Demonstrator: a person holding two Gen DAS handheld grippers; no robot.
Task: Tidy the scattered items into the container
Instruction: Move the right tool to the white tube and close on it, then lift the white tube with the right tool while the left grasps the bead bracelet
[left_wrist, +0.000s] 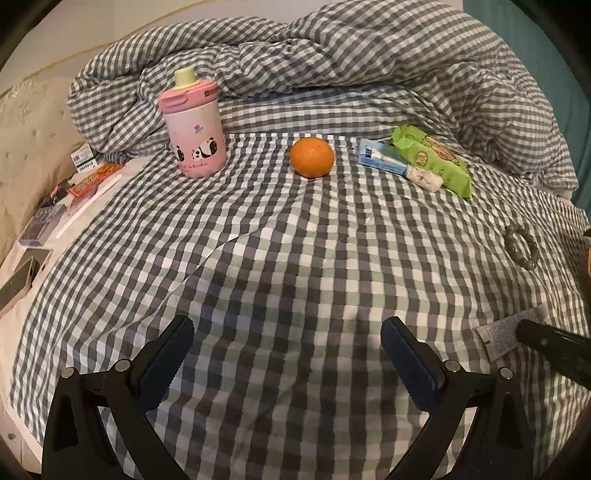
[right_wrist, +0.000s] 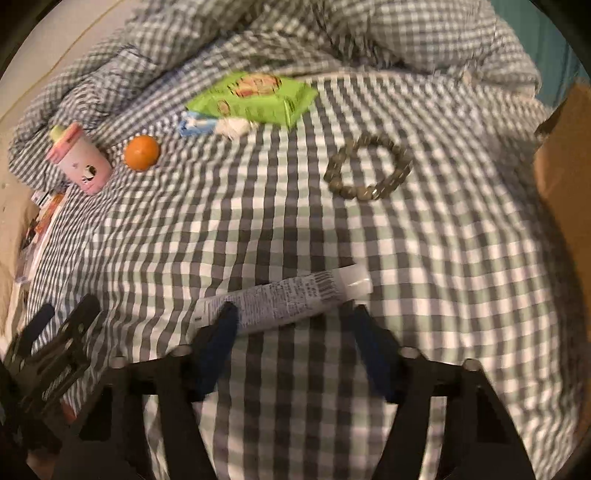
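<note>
On the checked bedspread lie a pink panda bottle (left_wrist: 195, 129), an orange (left_wrist: 312, 157), a blue packet (left_wrist: 382, 157), a green snack pack (left_wrist: 436, 160), a grey bead bracelet (left_wrist: 521, 247) and a white tube (right_wrist: 284, 302). My left gripper (left_wrist: 288, 332) is open and empty, well short of the orange. My right gripper (right_wrist: 295, 314) is open, its fingertips either side of the tube, just above it. The tube's end and the right gripper (left_wrist: 554, 347) show at the left wrist view's right edge. A brown cardboard box (right_wrist: 565, 158) stands at the right.
A bunched checked duvet (left_wrist: 332, 59) lies behind the items. Small boxes, a notebook and a phone (left_wrist: 55, 206) lie along the bed's left edge by a beige headboard (left_wrist: 29, 129). The left gripper (right_wrist: 51, 354) shows at the right wrist view's lower left.
</note>
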